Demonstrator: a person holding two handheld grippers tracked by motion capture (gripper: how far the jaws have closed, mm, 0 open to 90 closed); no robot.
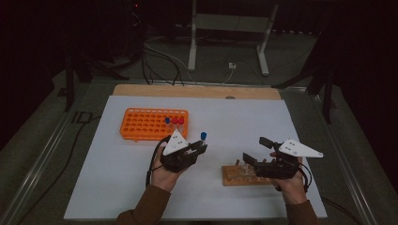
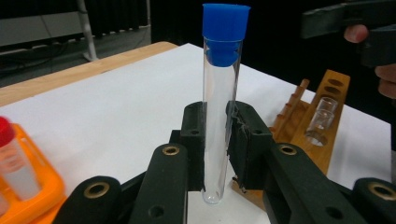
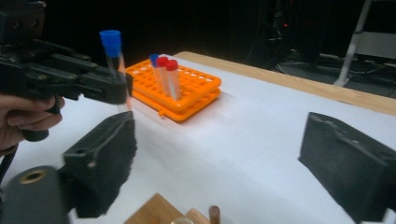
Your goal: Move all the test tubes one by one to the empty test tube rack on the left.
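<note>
The left gripper (image 2: 215, 135) clamps a clear, blue-capped test tube (image 2: 222, 93) upright above the white table (image 1: 234, 122), between the orange rack (image 1: 145, 124) and wooden rack (image 1: 232, 177). The right gripper (image 3: 224, 158) (jaws wide apart, nothing between them) hovers over the wooden rack.

Orange rack (image 1: 153, 123) with three capped tubes (image 1: 174, 121), beyond left gripper; wooden rack (image 1: 239, 175) beneath right gripper; white sheet (image 1: 244, 117)
</note>
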